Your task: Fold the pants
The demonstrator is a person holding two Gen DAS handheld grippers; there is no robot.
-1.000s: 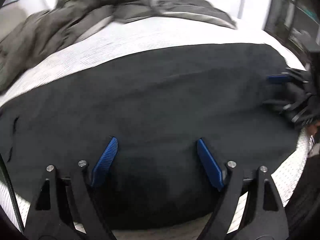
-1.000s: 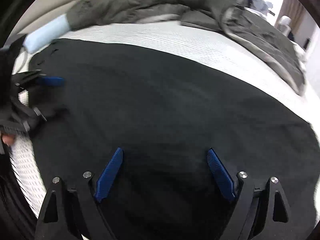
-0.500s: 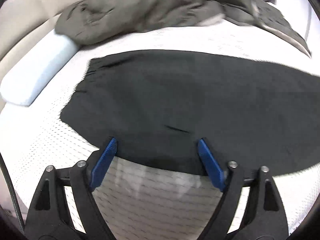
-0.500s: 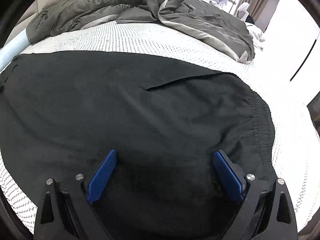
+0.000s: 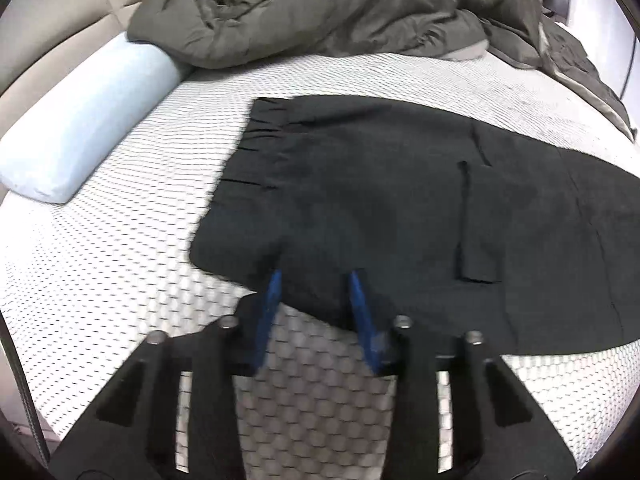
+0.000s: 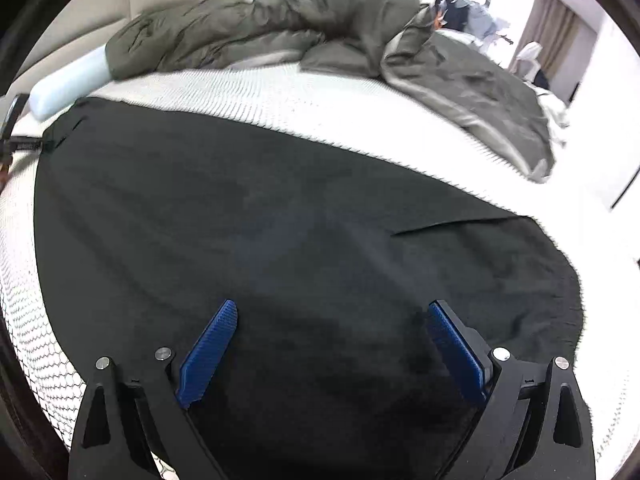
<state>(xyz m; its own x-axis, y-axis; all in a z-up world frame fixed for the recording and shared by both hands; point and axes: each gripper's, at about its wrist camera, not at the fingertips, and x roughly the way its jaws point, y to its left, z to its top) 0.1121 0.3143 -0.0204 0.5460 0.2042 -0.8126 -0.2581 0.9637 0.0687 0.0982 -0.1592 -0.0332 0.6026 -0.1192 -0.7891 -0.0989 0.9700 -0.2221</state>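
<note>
Black pants [image 5: 400, 200] lie flat on a white mattress [image 5: 120, 260], with the gathered waistband [image 5: 260, 136] at the left. My left gripper [image 5: 314, 280] has its blue fingers partly closed around the near edge of the pants by the waistband corner; a gap still shows between them. In the right wrist view the pants [image 6: 280, 240] fill the middle. My right gripper [image 6: 332, 312] is wide open and empty, low over the cloth. The left gripper's body [image 6: 12, 140] shows at the far left edge there.
A rumpled olive-grey duvet [image 5: 340, 8] lies along the far side of the bed and also shows in the right wrist view [image 6: 320, 40]. A light blue bolster pillow [image 5: 80, 120] lies at the left. A beige headboard [image 5: 40, 20] stands behind it.
My left gripper has moved to the waistband end of the pants and its fingers have narrowed around the near edge. My right gripper has stayed open and swung over the cloth.
</note>
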